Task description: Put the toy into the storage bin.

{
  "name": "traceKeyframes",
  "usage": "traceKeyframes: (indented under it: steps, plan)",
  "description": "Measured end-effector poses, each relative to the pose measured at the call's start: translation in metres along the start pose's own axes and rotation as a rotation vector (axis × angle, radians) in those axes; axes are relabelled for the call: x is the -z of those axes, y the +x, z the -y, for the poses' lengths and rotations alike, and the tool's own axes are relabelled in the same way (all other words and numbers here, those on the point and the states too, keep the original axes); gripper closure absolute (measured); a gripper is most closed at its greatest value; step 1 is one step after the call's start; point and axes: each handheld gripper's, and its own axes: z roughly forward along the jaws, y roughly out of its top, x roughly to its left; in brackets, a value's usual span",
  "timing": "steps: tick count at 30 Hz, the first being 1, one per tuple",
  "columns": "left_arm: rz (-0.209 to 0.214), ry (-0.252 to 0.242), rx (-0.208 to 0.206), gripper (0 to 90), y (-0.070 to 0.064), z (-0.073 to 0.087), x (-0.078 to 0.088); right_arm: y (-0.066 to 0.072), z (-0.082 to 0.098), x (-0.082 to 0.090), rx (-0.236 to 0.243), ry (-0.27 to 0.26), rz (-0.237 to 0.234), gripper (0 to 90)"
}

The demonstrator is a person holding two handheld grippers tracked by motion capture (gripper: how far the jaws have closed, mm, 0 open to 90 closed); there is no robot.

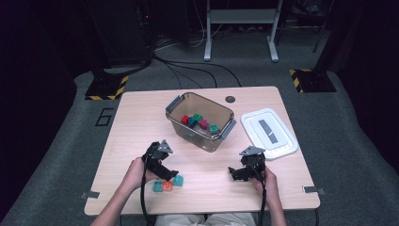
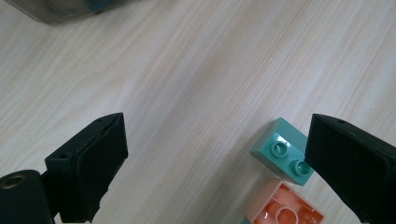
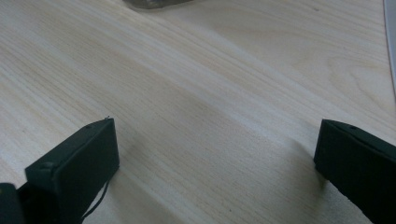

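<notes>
left gripper view | left gripper (image 2: 215, 158) jaws wide, teal brick (image 2: 283, 151) touching one jaw | risk: brick knocked aside | right gripper (image 3: 217, 158) wide, empty

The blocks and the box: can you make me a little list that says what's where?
table: light wood
box: clear, open, mid-table
inside box: red, green, teal blocks
lid: white, right of box
loose blocks: teal and orange, near edge
left gripper: open, beside loose blocks
right gripper: open, over bare wood
</notes>
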Motion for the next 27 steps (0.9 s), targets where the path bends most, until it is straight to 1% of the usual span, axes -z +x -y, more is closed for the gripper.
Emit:
traceKeyframes:
  steps: [1,3,6,9,12,13,14,16,17,18,19,20,21,23,24,25,26,27]
  plan:
    - [0.013,0.004,-0.007,5.5,-0.001,0.001,-0.001,0.0,0.0,0.0,0.001,-0.001,0.0,0.0]
    - [0.019,0.005,-0.014,5.0,-0.006,0.002,-0.005,0.0,0.0,0.0,-0.001,0.0,0.0,0.0]
    - [0.033,0.024,-0.033,4.4,-0.011,0.003,-0.009,0.0,0.0,0.0,-0.001,0.0,0.0,0.0]
    - [0.031,0.041,-0.052,4.5,-0.017,0.003,-0.015,0.0,0.0,0.0,-0.002,0.0,0.0,0.0]
    - [-0.004,0.086,-0.088,5.9,-0.025,0.0,-0.022,0.0,0.0,0.0,-0.001,0.0,0.0,0.0]
    - [0.007,0.084,-0.09,6.0,-0.027,0.0,-0.024,0.0,0.0,0.0,0.004,-0.001,0.0,0.0]
    - [0.014,0.09,-0.097,6.7,-0.028,-0.001,-0.026,0.0,0.0,0.0,-0.002,0.0,0.0,0.0]
    - [0.005,0.099,-0.103,9.6,-0.03,-0.002,-0.029,0.0,0.0,0.0,0.0,-0.001,0.0,0.0]
    - [0.016,0.097,-0.101,11.5,-0.03,-0.002,-0.03,0.0,0.0,0.0,-0.001,0.0,0.0,0.0]
    - [0.017,0.098,-0.098,14.4,-0.03,-0.002,-0.031,0.0,0.0,0.0,0.001,-0.001,0.0,0.0]
    - [0.028,0.103,-0.098,15.1,-0.029,-0.001,-0.032,0.0,0.0,0.0,-0.001,0.0,0.0,0.0]
    - [0.029,0.089,-0.095,18.2,-0.029,0.0,-0.032,0.0,0.0,0.0,-0.001,0.0,0.0,0.0]
    - [0.04,0.084,-0.099,22.6,-0.029,0.001,-0.031,0.0,0.0,0.0,-0.001,0.0,0.0,0.0]
    - [0.051,0.088,-0.108,29.3,-0.031,0.003,-0.031,0.0,0.0,0.0,-0.001,0.0,0.0,0.0]
    - [0.049,0.081,-0.104,32.2,-0.031,0.004,-0.031,0.0,0.0,0.0,-0.001,0.0,0.0,0.0]
    - [0.059,0.08,-0.107,35.3,-0.031,0.005,-0.031,0.0,0.0,0.0,-0.001,0.0,0.0,0.0]
    - [0.054,0.074,-0.096,39.3,-0.031,0.006,-0.031,0.0,0.0,0.0,-0.001,0.0,0.0,0.0]
    - [0.062,0.071,-0.097,43.0,-0.03,0.007,-0.031,0.0,0.0,0.0,0.001,0.0,-0.001,0.0]
